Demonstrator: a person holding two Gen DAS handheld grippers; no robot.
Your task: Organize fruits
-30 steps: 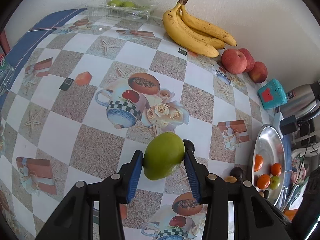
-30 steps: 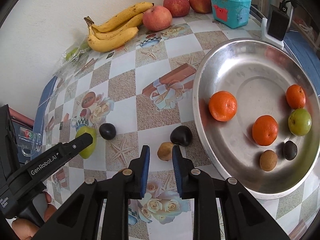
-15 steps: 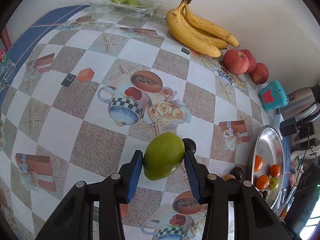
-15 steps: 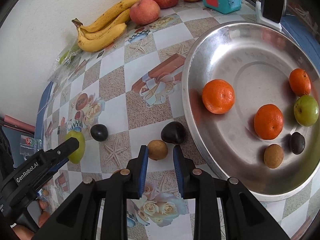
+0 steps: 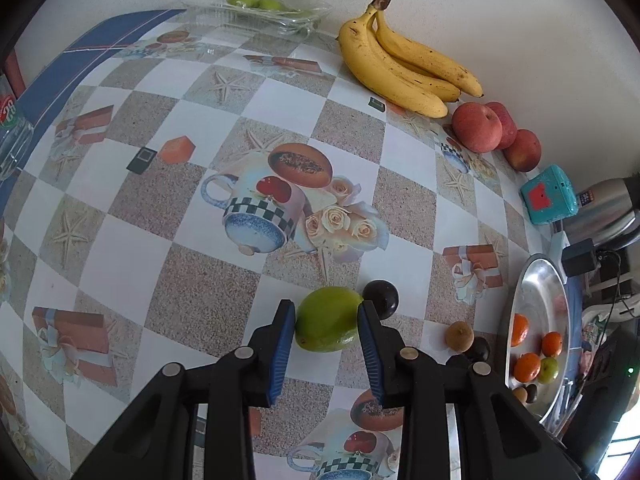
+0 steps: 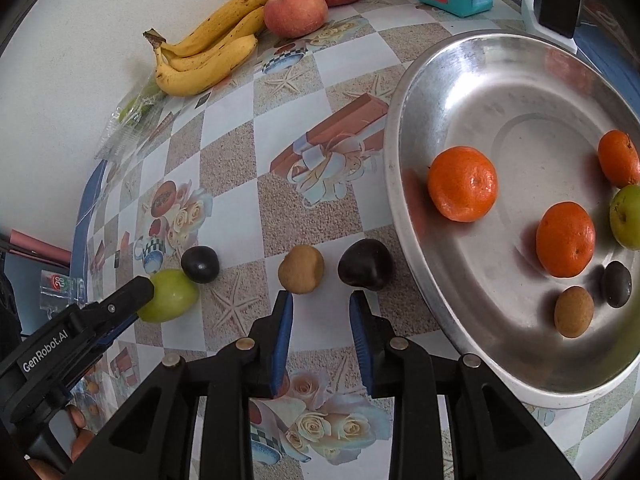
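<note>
Steel tray (image 6: 404, 128) holds oranges (image 6: 463, 184); left hand-held gripper (image 5: 327, 322) closing, seemingly touching green fruit (image 5: 328, 319)

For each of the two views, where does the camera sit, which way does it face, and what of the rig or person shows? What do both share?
Left wrist: on the left gripper, angled down at the green fruit between its closing jaws.
Right wrist: on the right gripper, angled down before the brown fruit; the left gripper shows at lower left.
Shared: bananas, metal tray, green fruit.
</note>
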